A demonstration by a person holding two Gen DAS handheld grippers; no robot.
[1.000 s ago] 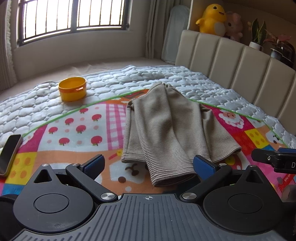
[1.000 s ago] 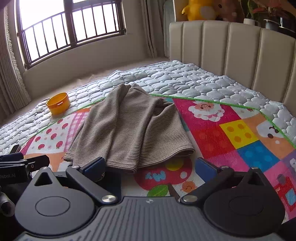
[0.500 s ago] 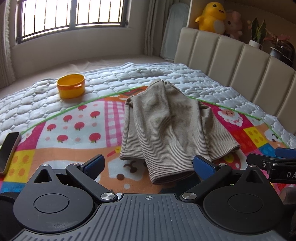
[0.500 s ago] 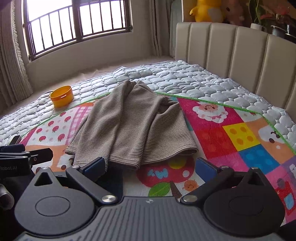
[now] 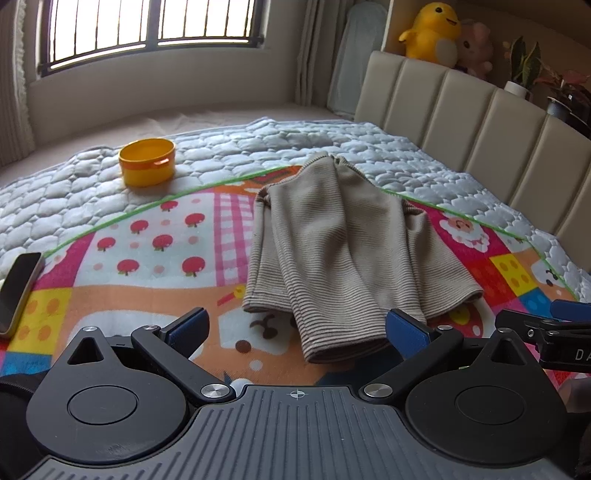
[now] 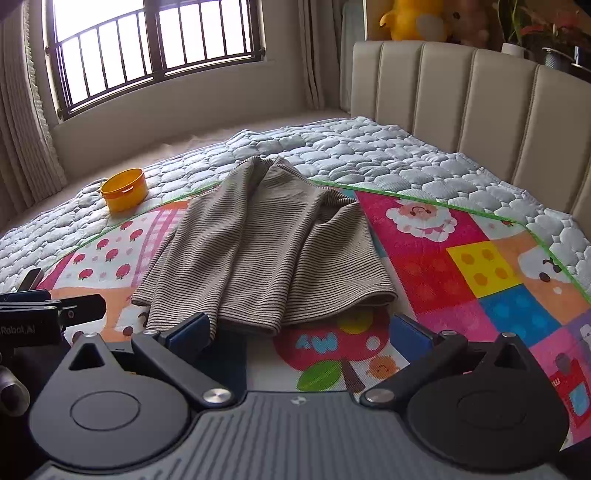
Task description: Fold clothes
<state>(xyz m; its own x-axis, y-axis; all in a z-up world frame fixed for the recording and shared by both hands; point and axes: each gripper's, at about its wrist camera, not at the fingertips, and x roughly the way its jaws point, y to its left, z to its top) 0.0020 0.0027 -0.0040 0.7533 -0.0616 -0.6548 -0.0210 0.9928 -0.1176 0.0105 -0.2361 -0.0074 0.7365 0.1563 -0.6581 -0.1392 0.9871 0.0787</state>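
- Sunlight is coming through a barred window [image 5: 147, 33] onto a quilted bed [image 5: 258, 144]; a patchwork play mat [image 5: 147, 258] is covering it
- Folded striped sweater [image 5: 343, 251] is lying on the mat, near an orange bowl [image 5: 147, 167]
- Left gripper [image 5: 295, 328] is hovering spread wide; right gripper [image 6: 299, 332] likewise, both holding nothing

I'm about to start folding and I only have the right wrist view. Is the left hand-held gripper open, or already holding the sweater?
Observer: The left hand-held gripper is open and empty, facing the near hem of the striped sweater.
Operator: And the dark sliver at my far left?
Observer: That is a phone, lying flat with its dark screen up at the left edge of the play mat.
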